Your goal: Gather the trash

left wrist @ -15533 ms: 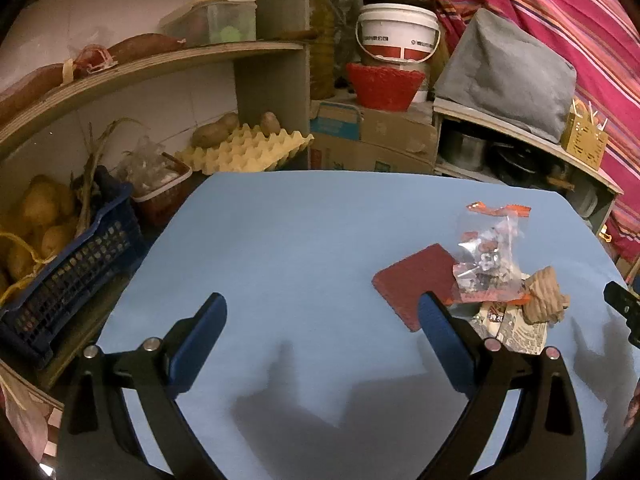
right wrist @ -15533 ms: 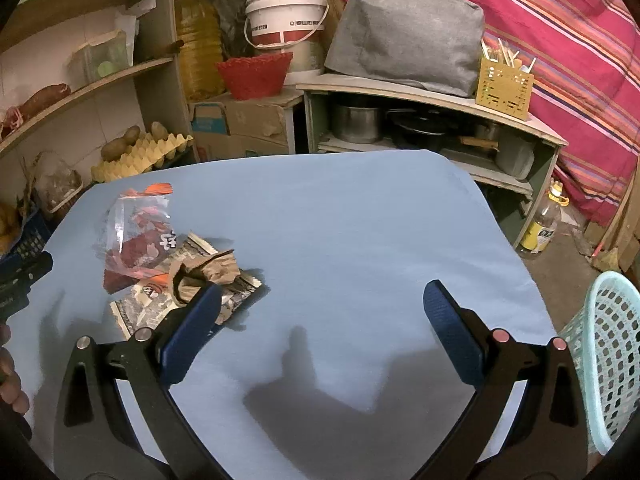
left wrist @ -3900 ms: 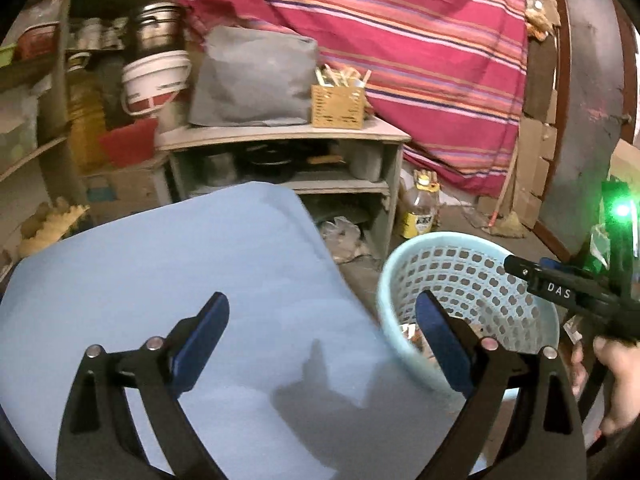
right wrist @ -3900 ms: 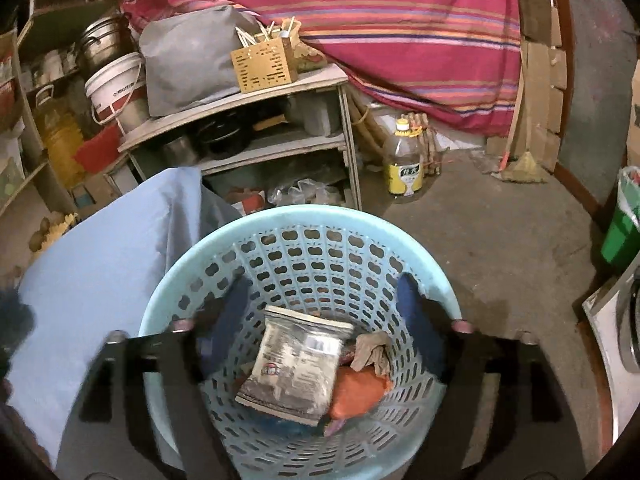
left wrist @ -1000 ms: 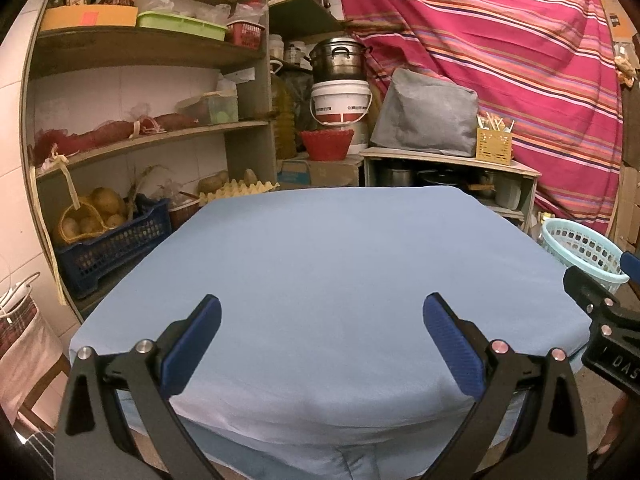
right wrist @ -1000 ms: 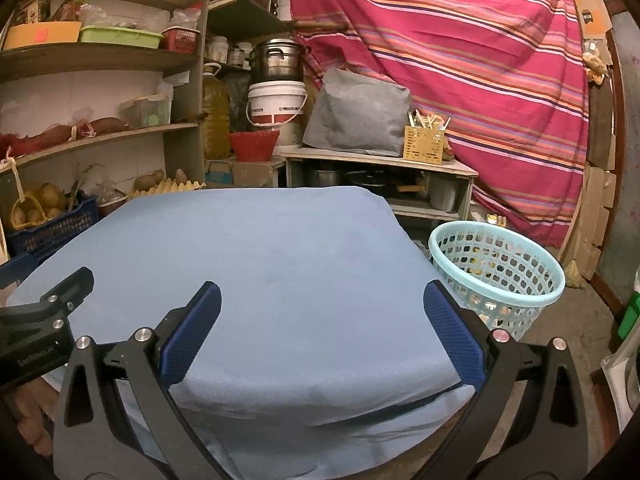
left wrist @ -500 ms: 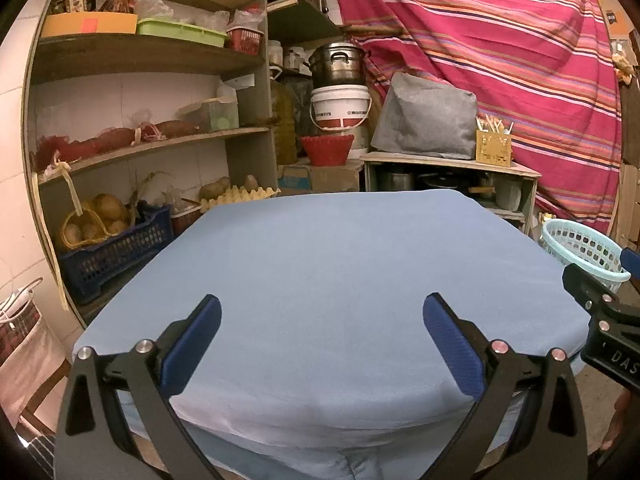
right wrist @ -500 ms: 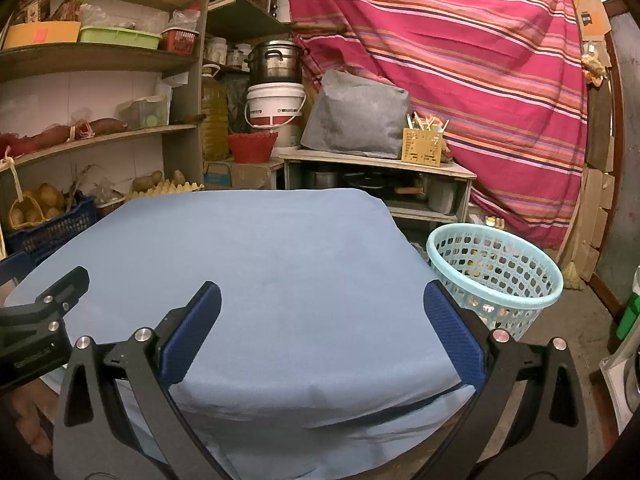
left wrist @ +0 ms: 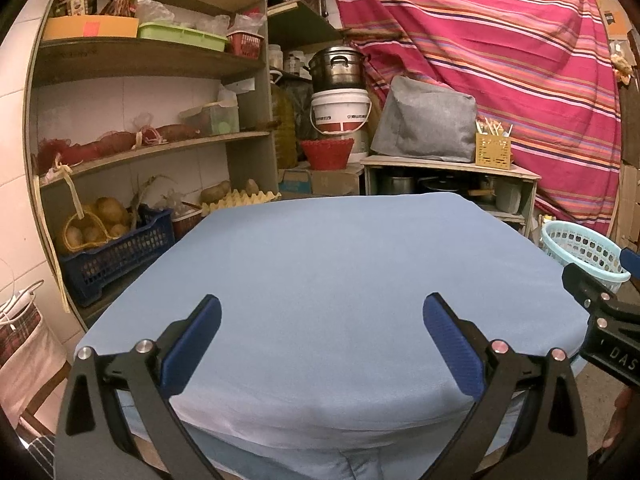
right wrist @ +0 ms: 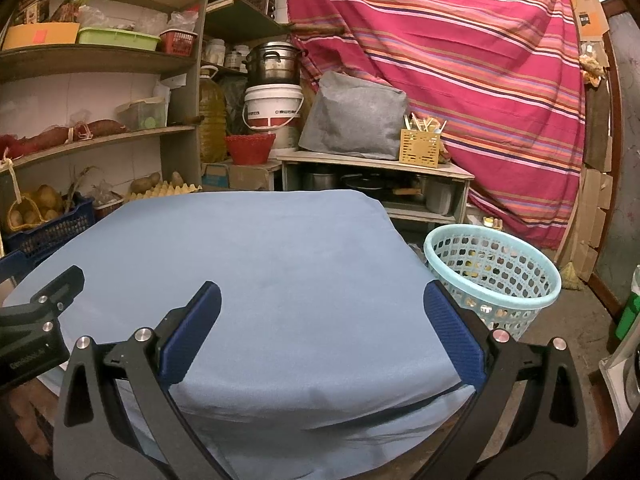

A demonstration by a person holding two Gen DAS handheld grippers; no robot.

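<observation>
Right wrist view: both hand-held grippers, left (left wrist: 320, 330) and right (right wrist: 320, 328), gape empty over the bare tabletop (right wrist: 256, 248); collecting appears finished, basket (right wrist: 492, 276) at right.

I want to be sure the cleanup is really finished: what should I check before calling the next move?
1. Blue tabletop free of trash: ok, none visible in either view.
2. Left gripper empty and open: ok.
3. Right gripper empty and open: ok.
4. Basket upright on the floor beside the table: ok.
5. Trash actually inside the basket: cannot tell, only faint shapes show through the holes.
6. Nothing dropped on the floor near the basket: cannot tell, table edge hides part.
</observation>
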